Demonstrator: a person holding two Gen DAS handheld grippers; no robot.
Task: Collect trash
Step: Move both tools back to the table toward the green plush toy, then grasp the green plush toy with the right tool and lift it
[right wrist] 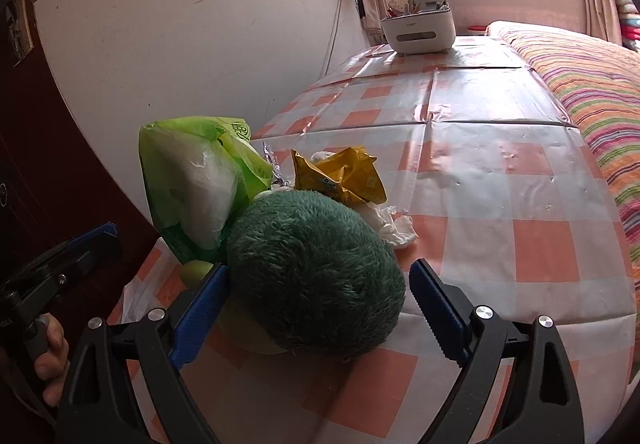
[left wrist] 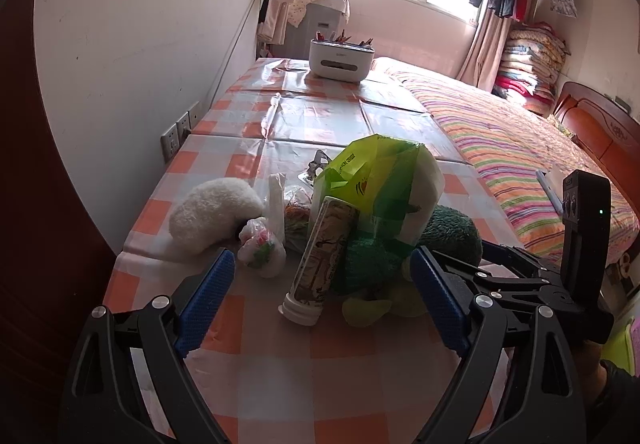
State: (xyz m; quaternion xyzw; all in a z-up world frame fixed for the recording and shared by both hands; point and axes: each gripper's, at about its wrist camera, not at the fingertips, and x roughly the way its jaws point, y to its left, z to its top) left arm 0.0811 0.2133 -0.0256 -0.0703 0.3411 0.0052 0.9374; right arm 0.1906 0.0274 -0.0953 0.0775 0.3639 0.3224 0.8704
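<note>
A pile lies on the orange-checked table (left wrist: 320,376). It holds a green plastic bag (left wrist: 376,179), a printed tube (left wrist: 320,256) lying on its side, a small knotted white bag (left wrist: 262,248) and a silver wrapper (left wrist: 316,163). My left gripper (left wrist: 322,264) is open, and the tube's capped end lies between its blue fingers without touching them. My right gripper (right wrist: 320,274) is open around a green plush toy (right wrist: 316,276). Its left pad is against the fur and its right pad stands clear. Behind the plush are the green bag (right wrist: 200,179), a yellow snack packet (right wrist: 344,175) and a crumpled tissue (right wrist: 394,224).
A white plush (left wrist: 216,215) lies left of the pile. A white organiser box (left wrist: 342,59) stands at the table's far end. A striped bed (left wrist: 520,151) borders the table on the right, and a wall with sockets (left wrist: 176,135) on the left. A hand (right wrist: 48,356) grips the other tool.
</note>
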